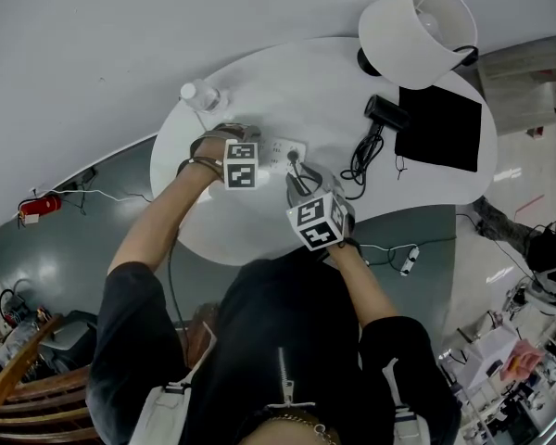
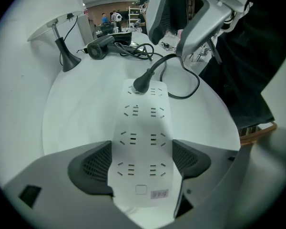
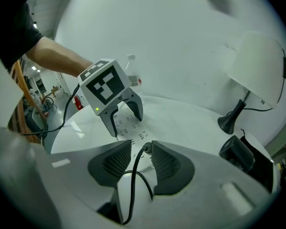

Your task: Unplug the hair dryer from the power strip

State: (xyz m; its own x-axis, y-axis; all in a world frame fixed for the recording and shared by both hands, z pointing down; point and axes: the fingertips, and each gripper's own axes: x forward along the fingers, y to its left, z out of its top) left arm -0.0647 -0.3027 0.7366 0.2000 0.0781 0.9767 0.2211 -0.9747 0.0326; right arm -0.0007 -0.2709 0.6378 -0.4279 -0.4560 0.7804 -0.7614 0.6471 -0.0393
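Note:
A white power strip [image 2: 143, 123] lies on the round white table [image 1: 259, 82]. My left gripper [image 2: 142, 159] is shut on its near end, one pad against each long side. At the strip's far end sits the black plug [image 2: 142, 84]; its cord [image 3: 133, 185] loops away to the black hair dryer [image 1: 386, 111]. My right gripper [image 3: 142, 151] is open, tilted down over that end. The plug [image 3: 145, 149] sits between its fingertips and the cord runs back through the gap, with no pad pressing on either.
A white lamp [image 1: 419, 26] stands at the table's far right, with a black cloth [image 1: 438, 126] beside the hair dryer. A clear bottle [image 1: 200, 95] stands at the far left. The table edge is near my body. Another strip [image 1: 408, 260] lies on the floor.

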